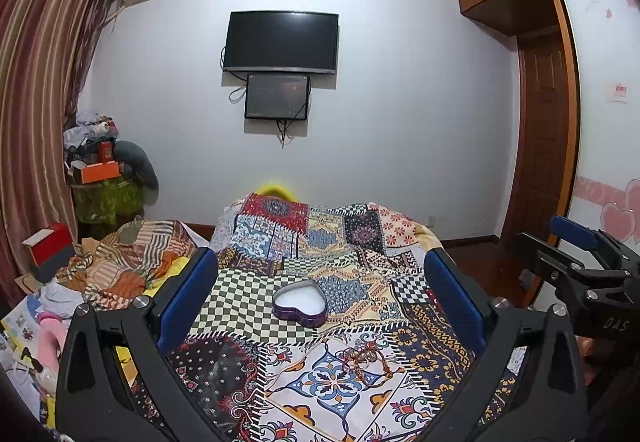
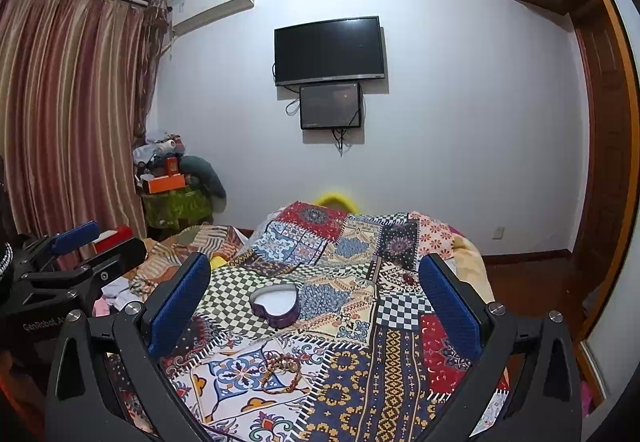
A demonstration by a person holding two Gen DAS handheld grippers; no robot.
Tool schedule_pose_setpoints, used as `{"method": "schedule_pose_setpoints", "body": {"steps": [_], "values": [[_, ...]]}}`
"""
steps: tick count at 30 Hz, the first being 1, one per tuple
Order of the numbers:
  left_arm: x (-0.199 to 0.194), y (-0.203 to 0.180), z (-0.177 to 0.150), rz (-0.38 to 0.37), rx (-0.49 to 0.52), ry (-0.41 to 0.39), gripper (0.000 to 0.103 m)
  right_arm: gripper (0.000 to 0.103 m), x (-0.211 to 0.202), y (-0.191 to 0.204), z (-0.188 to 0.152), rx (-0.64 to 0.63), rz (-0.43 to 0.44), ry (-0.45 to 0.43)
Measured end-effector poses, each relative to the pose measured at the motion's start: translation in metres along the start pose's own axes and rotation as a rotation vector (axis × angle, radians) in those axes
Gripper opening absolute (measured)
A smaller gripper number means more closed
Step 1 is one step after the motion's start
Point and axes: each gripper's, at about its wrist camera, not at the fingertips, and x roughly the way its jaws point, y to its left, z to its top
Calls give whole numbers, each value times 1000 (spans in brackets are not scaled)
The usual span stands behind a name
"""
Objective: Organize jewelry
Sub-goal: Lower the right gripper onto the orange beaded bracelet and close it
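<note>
A purple heart-shaped box [image 1: 299, 301] with a white inside lies open on the patchwork bedspread [image 1: 280, 266]; it also shows in the right wrist view [image 2: 277, 305]. A small pile of beaded bracelets [image 1: 367, 361] lies on the cloth nearer to me, also seen in the right wrist view [image 2: 283, 370]. My left gripper [image 1: 320, 290] is open and empty above the bed, with the box between its fingers. My right gripper [image 2: 316, 294] is open and empty too. Each gripper shows at the edge of the other's view: the right one [image 1: 576, 246], the left one [image 2: 92, 242].
A second striped blanket [image 1: 132, 262] and a heap of clothes lie left of the bedspread. A cluttered stand [image 1: 100, 170] is in the far left corner by the curtain [image 1: 36, 102]. A TV [image 1: 281, 42] hangs on the wall. A wardrobe [image 1: 548, 122] stands at right.
</note>
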Motion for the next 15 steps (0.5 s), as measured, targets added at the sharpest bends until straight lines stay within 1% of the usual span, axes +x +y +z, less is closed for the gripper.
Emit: {"method": "schedule_pose_setpoints", "body": {"steps": [6,10,15], "values": [[20,7,-10,9,-20,52,103,103,22,-7,-11,4,-27,52],[41,13,-21,31,-17,107,103,103,36,-14,-21,6,-47,91],[67,20,-41,40,-31,180,103,103,56,-21,-36,-1,-54,163]]}}
